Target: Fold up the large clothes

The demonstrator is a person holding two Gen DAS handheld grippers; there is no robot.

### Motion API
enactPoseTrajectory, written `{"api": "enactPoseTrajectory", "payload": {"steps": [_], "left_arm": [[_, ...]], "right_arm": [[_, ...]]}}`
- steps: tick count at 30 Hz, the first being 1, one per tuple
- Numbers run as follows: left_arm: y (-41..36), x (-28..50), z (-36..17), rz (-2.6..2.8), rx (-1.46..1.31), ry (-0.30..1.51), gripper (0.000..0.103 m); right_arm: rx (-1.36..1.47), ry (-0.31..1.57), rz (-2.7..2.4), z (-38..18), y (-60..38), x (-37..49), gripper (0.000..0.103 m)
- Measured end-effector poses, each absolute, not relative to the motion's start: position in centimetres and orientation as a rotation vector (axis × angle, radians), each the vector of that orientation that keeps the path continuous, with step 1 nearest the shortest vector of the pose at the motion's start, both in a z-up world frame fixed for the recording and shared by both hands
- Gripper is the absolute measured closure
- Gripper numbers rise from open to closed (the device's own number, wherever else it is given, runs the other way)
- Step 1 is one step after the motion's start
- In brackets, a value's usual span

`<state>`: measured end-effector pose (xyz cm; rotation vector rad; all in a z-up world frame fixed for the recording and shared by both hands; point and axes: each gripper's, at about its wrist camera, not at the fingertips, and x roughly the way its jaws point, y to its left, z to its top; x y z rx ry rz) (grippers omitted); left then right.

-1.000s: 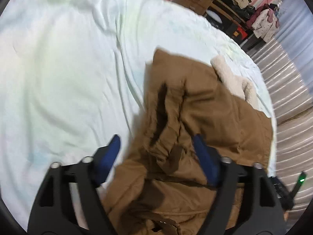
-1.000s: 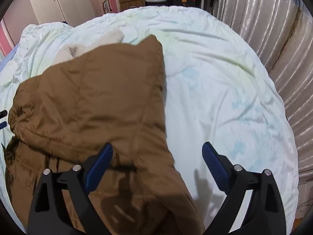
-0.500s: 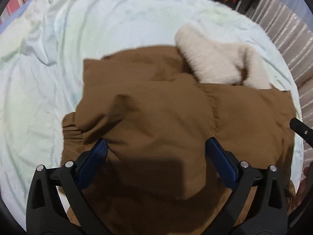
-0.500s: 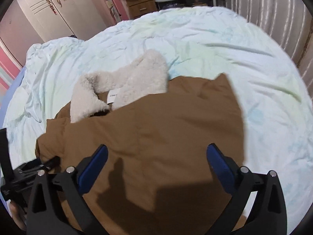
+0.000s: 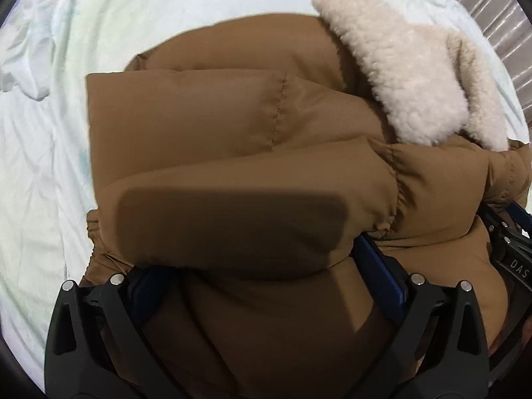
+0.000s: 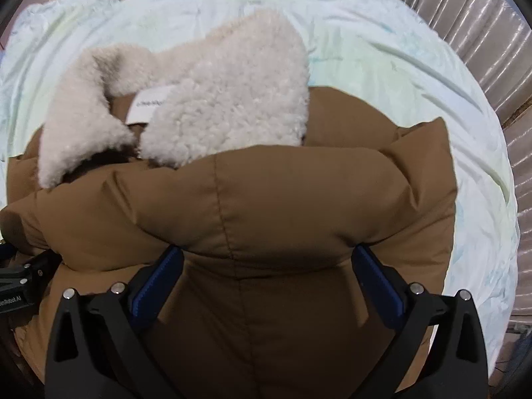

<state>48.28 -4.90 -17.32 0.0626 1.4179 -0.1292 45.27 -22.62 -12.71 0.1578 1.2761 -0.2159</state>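
Two grippers: left gripper [image 5: 266,269] and right gripper [image 6: 266,266] both spread wide
Jacket [image 5: 232,139]: brown, folded mid-bed [image 5: 43,173], seemingly pressed down by both

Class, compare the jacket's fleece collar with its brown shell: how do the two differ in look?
The fleece collar is cream and woolly; the brown shell is smooth and stitched with seams. The collar spreads open at the far end; the shell lies folded in puffy layers nearer both grippers. Both belong to one jacket on the pale bedsheet.

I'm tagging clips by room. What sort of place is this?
Likely a bedroom: the coat lies on a wide bed covered by a rumpled pale sheet, with a padded wall panel beside it.
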Motion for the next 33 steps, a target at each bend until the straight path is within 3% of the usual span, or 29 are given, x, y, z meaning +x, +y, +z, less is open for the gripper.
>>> {"api": "enactPoseTrajectory", "payload": {"steps": [10,15,18,22,33], "left_arm": [[-6.3,49.3,-16.6,-0.096,0.093,1.399,0.003],[-5.2,43.9,-11.2,-0.174,0.053,1.204,0.003],[-4.5,40.0,-9.2,-0.222,-0.02,1.105,0.003],[-4.5,36.1,-10.2,-0.206,0.01,1.073,0.003],[-6.3,35.3,-14.3,-0.194,0.094,1.119,0.003]], "right_arm": [[0.167,1.312,-0.2,-12.7,-23.1,45.5,0.001],[0.226,1.042,-0.137,-6.5,-23.6,38.9,0.002],[0.265,0.988,-0.113,-5.7,-23.3,34.8,0.002],[0.265,0.978,-0.156,-7.9,-22.8,32.2,0.002],[0.166,1.058,-0.177,-13.0,-21.8,33.6,0.001]]}}
